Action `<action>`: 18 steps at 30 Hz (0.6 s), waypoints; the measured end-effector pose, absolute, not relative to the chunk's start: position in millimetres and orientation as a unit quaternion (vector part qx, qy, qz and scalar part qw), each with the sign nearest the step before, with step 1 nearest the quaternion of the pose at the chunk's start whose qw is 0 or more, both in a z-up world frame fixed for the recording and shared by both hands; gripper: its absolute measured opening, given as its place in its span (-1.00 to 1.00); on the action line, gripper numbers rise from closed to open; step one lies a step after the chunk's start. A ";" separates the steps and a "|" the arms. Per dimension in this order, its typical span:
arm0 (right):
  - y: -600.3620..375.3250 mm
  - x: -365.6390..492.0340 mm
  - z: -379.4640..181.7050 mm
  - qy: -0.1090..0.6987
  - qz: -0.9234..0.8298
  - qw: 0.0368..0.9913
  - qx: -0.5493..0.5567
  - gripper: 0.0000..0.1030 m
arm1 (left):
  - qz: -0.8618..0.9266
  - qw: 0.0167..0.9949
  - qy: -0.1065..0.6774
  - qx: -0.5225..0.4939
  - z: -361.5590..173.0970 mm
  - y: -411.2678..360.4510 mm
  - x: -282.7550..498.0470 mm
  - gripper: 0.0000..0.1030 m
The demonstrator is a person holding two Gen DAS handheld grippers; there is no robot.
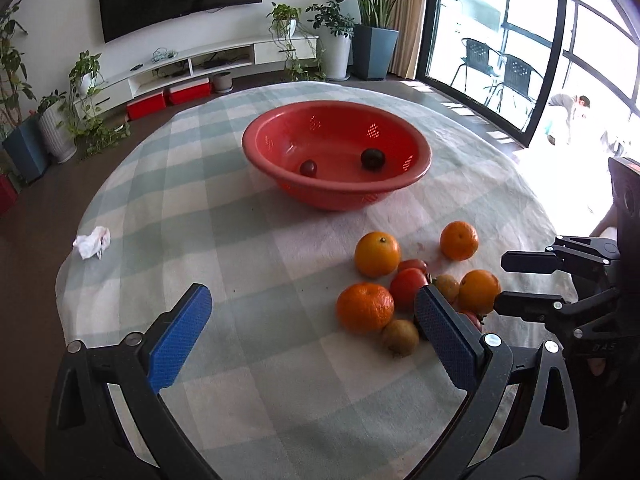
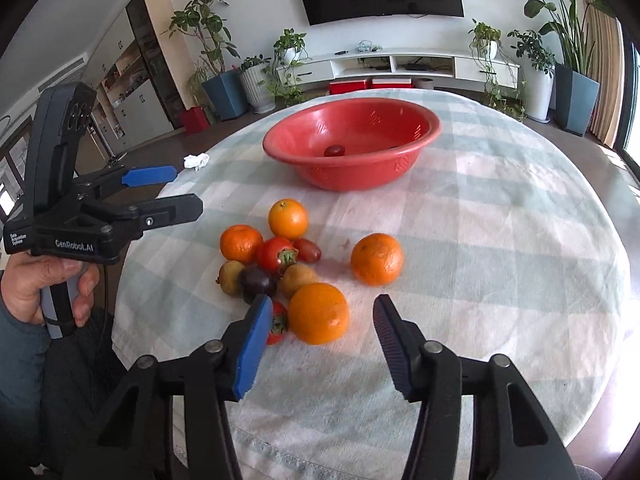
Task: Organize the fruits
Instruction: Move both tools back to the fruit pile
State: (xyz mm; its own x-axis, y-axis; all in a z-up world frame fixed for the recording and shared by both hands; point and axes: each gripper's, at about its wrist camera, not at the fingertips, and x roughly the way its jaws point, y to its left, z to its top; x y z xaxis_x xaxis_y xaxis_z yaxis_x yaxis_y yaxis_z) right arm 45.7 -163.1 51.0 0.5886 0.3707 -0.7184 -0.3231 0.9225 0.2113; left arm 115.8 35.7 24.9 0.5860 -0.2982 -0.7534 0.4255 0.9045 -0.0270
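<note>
Left wrist view: a checked tablecloth (image 1: 240, 216) covers a round table in a living room. The left gripper (image 1: 312, 320) gapes wide, empty. A red bowl (image 1: 336, 184) at twelve o'clock holds two dark fruits, perhaps plums.

Right wrist view: the right gripper (image 2: 320, 324) is wide open and empty, an orange (image 2: 318, 314) between its tips. Four oranges lie clustered; only one bowl fruit shows.

Left gripper (image 1: 308, 316): black plastic scissor-style arms, silver round pivot screws, bright blue dimpled rubber finger pads (image 1: 182, 338). Right gripper (image 2: 318, 320): same black frame, silver screws, blue pad on one finger, ribbed face on the other. White print "GenRobot.AI" and "Data Acquisition System" on the left body. Bare-skinned left hand (image 2: 44, 288) on grey handle, dark grey-blue sleeve, thin black cable.
</note>
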 end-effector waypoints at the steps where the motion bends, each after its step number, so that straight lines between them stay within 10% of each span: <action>1: -161.0 44.9 48.4 0.411 0.196 0.890 0.030 0.00 | -0.201 0.886 0.411 0.078 21.9 36.1 115.9 1.00; 18: -171.0 56.0 26.3 0.443 0.207 0.867 0.092 -0.08 | -0.208 0.873 0.432 0.087 5.3 25.7 130.1 1.00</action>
State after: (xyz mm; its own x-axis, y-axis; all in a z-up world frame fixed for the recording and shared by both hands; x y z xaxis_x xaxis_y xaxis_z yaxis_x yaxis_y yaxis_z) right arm 56.0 -171.0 26.3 0.5217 0.4418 -0.7298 -0.2781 0.8968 0.3441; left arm 130.1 25.7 5.3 0.5401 -0.2874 -0.7910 0.4374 0.8988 -0.0280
